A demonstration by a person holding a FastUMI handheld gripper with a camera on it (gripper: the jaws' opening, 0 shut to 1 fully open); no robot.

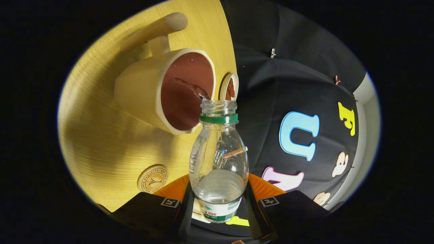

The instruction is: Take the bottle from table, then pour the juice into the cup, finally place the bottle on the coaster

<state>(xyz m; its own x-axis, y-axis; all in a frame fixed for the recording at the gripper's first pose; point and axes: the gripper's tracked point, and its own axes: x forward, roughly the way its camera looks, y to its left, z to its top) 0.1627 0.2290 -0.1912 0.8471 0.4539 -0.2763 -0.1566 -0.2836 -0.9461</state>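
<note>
We see the gripper clamped on a clear plastic bottle, its two fingers pressing the lower body from either side, spread just as wide as the bottle. The bottle runs forward along the fingers, its open mouth pointing away from us, and a green ring circles the neck. A band of label wraps the part nearest the fingers. The bottle looks almost drained; a reddish-brown streak clings to the inner wall.

Just beyond the mouth is the cream cup, its opening turned toward us in this tilted view and filled with dark reddish-brown juice. A thin trickle of the same liquid crosses the surface and ends at the bottle's lip, which sits at the cup's rim. The cup's handle points away, toward a round wooden dowel behind it.

Beside the cup, near the edge of the wooden table, is a small round cap with reddish-brown inside. The round cork coaster, stamped with a printed emblem, lies on the table just ahead of the left finger, apart from the cup.
</note>
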